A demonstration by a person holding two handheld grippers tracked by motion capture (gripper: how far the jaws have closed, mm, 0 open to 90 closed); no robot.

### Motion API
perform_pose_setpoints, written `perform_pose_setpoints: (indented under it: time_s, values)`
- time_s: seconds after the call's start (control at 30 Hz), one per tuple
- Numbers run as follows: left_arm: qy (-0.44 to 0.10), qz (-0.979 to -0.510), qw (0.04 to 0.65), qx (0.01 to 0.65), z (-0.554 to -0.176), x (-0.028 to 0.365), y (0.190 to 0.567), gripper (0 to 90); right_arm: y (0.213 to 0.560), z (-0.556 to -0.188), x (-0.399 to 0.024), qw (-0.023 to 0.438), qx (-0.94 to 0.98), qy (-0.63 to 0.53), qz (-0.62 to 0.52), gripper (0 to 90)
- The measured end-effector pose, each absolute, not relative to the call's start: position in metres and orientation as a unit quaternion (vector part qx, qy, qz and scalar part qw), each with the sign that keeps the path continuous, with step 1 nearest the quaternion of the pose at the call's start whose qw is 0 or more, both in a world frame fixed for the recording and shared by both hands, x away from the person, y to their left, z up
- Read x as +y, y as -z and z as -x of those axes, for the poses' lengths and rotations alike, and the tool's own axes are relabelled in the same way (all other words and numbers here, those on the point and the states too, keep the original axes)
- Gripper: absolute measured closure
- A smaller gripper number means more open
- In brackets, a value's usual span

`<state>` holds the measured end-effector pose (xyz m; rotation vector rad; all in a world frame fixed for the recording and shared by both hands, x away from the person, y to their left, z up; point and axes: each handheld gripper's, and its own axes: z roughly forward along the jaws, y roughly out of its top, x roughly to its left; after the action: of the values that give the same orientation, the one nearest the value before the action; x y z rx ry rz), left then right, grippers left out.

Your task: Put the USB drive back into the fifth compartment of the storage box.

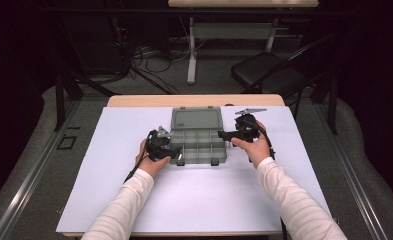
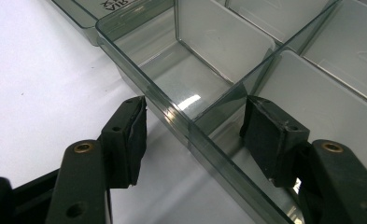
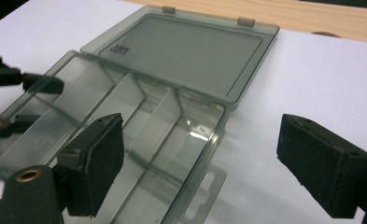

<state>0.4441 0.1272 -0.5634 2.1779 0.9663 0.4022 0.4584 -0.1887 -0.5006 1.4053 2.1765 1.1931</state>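
Between the spread pads of the left tool (image 2: 190,135) runs the near left wall of the box (image 1: 198,145), one pad outside, one inside, neither seen pressing; the right tool (image 3: 237,172) gapes empty just off the box's other side. The box, lid (image 3: 190,53) laid back flat, looks light, stiff, slick thin plastic that would skate on the desk (image 1: 134,200), so a rim wall seems the best hold. The right tool view shows the lid's clasps; the left tool view shows only bare compartments.

Both arms reach forward, a gripper in each hand.
The left gripper (image 1: 176,156) and the right gripper (image 1: 223,134) hold their jaws apart.
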Motion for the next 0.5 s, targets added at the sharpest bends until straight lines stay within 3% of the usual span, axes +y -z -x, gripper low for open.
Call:
perform_pose_setpoints:
  time_s: [0.33,0.5]
  values:
    - [-0.153,-0.841,0.356,0.378,-0.444,0.127,0.564,41.1,0.498,-0.485,-0.185,0.162,0.755,-0.383,-0.507,15.2]
    - [-0.153,-0.840,0.357,0.380,-0.443,0.127,0.564,41.5,0.498,-0.500,-0.183,0.149,0.748,-0.378,-0.525,15.5]
